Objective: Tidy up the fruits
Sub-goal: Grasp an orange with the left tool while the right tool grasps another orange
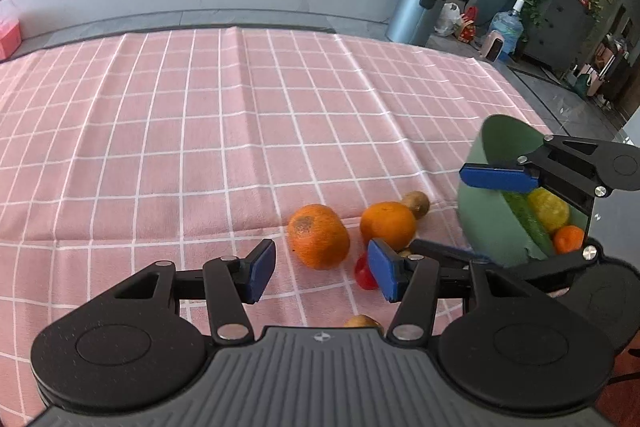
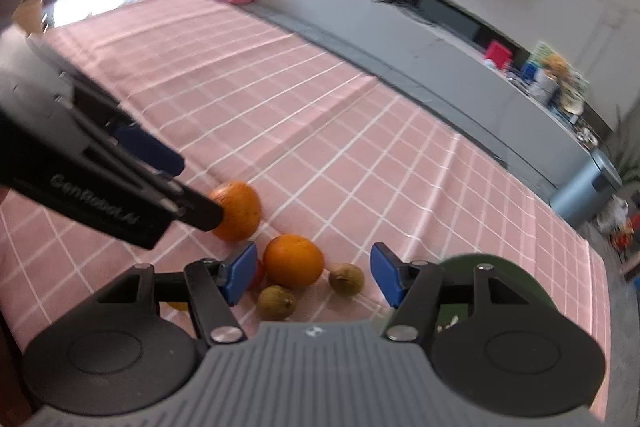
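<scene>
Left gripper (image 1: 322, 269): jaws standing apart, gripping nothing, hovering just short of the blotched orange (image 1: 319, 235).
Right gripper (image 2: 313, 277): jaws parted, nothing between the pads; the smooth orange (image 2: 294, 260) is lying just beyond them.
Loose fruit: two oranges, kiwis (image 2: 276, 302) and a small red fruit (image 1: 365, 274) are sitting on the pink checked cloth (image 1: 160, 131).
Bowl (image 1: 476, 223): green, already holding a cucumber, a lemon and a tangerine.
Doing it well: probably centring one orange between the pads before squeezing, keeping the grippers clear of each other.
Views: only the left wrist is showing the bowl's contents; the right is showing both kiwis unobstructed.
</scene>
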